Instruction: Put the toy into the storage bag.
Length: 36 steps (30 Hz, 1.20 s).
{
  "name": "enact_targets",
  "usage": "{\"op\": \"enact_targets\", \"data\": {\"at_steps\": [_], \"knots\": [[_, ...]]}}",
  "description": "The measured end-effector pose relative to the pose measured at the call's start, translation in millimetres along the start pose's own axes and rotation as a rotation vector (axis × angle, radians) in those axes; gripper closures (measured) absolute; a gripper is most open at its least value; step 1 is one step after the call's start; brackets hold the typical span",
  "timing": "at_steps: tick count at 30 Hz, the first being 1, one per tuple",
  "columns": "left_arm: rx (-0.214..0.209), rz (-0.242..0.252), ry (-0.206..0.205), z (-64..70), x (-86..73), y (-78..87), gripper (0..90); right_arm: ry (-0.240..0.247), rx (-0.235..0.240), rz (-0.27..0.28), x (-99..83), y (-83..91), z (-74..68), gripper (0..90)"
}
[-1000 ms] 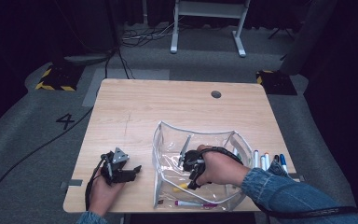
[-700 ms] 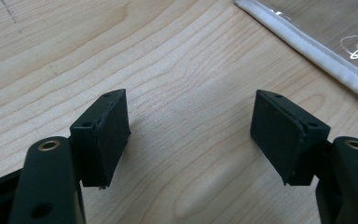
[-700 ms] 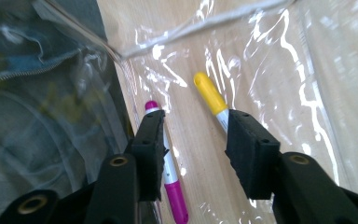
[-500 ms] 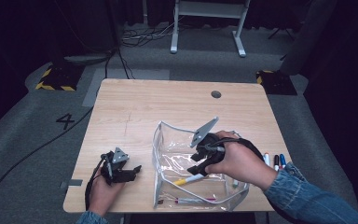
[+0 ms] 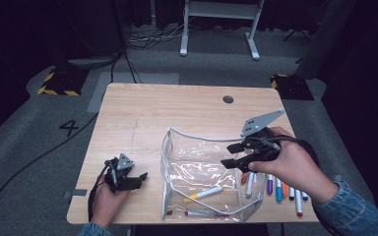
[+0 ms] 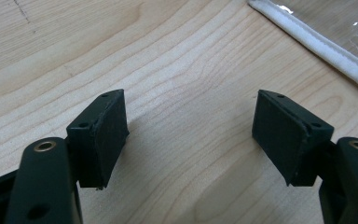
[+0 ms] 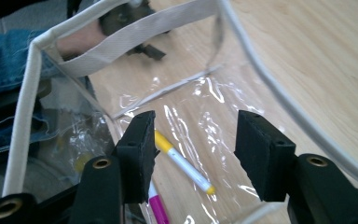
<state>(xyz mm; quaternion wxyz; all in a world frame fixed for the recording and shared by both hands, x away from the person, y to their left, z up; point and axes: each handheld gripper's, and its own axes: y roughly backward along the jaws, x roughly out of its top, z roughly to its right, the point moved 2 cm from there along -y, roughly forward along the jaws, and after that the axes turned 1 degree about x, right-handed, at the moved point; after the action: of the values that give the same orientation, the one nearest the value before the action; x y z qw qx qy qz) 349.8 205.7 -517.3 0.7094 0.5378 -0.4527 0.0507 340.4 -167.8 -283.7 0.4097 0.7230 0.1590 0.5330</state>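
table: light wood top (image 5: pixel 177 113), small round grommet (image 5: pixel 228 99) near the far edge
room: dark, grey floor, cables, white stand legs (image 5: pixel 216 29) behind
pouch: clear bag (image 5: pixel 211 177) open mid-table, yellow-capped marker (image 5: pixel 204 193) and pink one (image 5: pixel 202 213) inside
loose markers: row (image 5: pixel 280 189) just right of the bag, partly under the right hand
right gripper (image 5: pixel 236 155): above the bag's right edge, jaws apart, holding nothing
left gripper (image 5: pixel 140 178): resting left of the bag, jaws wide, nothing between

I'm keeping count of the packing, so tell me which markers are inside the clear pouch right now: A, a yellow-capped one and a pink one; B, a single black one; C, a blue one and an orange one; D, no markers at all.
A: the clear pouch holds the yellow-capped marker and the pink marker, while the right tongs hover open above it, holding nothing.
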Motion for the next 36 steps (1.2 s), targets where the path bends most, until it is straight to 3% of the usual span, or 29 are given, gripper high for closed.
{"op": "enact_targets", "data": {"at_steps": [5,12,20,24,29,36], "knots": [[-0.001,0.003,0.006,0.9,-1.2,0.6,26.2,-0.053,-0.033,0.052,-17.3,26.8,17.9,47.9],[-0.006,-0.001,-0.002,-0.9,0.3,-0.7,24.6,-0.124,-0.077,0.103,-43.8,50.7,36.0,47.8],[0.003,-0.003,0.003,-0.7,1.9,-2.3,24.0,-0.248,-0.191,0.148,-91.3,79.8,60.6,47.6],[0.005,-0.005,0.006,-0.3,2.1,-2.3,24.0,-0.321,-0.252,0.141,-120.6,85.5,77.4,47.9],[0.006,-0.005,0.007,-0.2,1.9,-2.1,24.0,-0.394,-0.372,0.094,-157.9,92.7,101.3,51.0],[0.008,-0.002,0.005,-0.2,1.8,-2.2,24.0,-0.507,-0.433,0.053,-205.5,88.3,125.6,56.0]]}}
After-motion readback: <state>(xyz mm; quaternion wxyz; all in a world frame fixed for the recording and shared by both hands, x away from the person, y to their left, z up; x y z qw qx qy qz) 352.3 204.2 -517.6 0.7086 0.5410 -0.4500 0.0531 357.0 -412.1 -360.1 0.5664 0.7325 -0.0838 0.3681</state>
